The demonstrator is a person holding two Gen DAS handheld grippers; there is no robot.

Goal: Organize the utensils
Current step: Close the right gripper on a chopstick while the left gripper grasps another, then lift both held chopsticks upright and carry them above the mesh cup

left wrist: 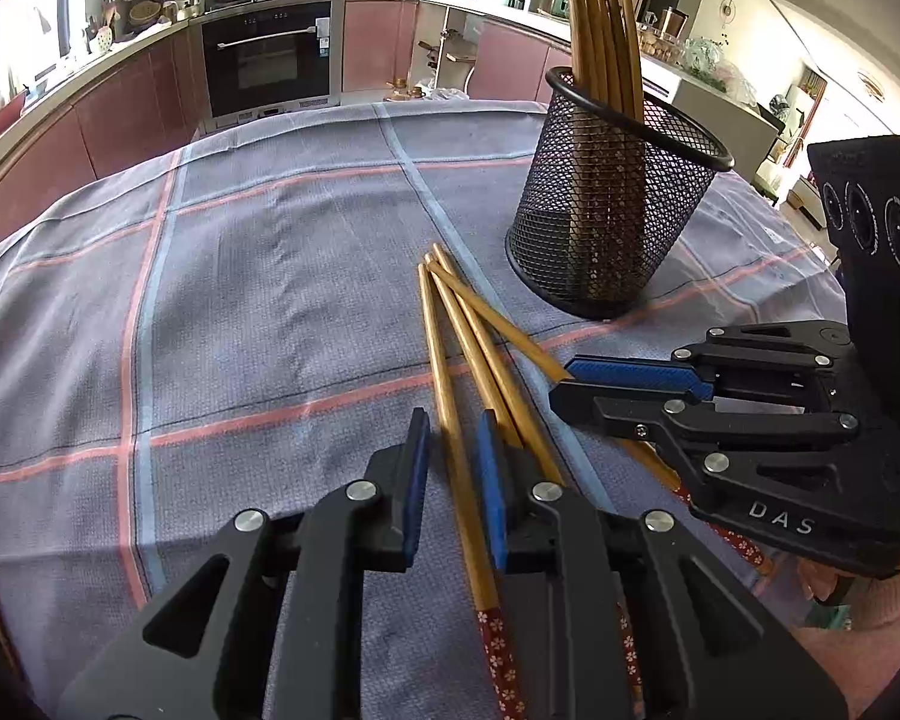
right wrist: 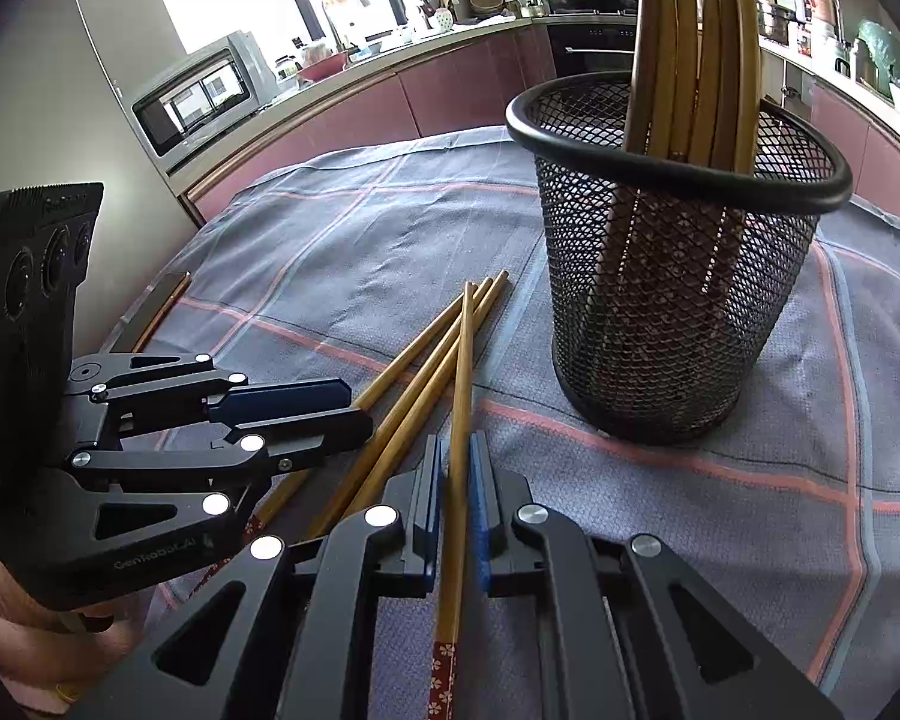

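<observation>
Right tool [right wrist: 455, 516] nips one chopstick [right wrist: 461, 420] between nearly closed pads. Left tool [left wrist: 453, 480] gapes around another chopstick [left wrist: 450, 414], untouched. Both lie mid-counter [left wrist: 240, 300], near the mesh cup [left wrist: 606, 210].

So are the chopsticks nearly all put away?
Partly. Several chopsticks already stand in the mesh cup. The right gripper is closed around one chopstick lying on the cloth. The left gripper is open over another. Three or four loose ones remain.
</observation>
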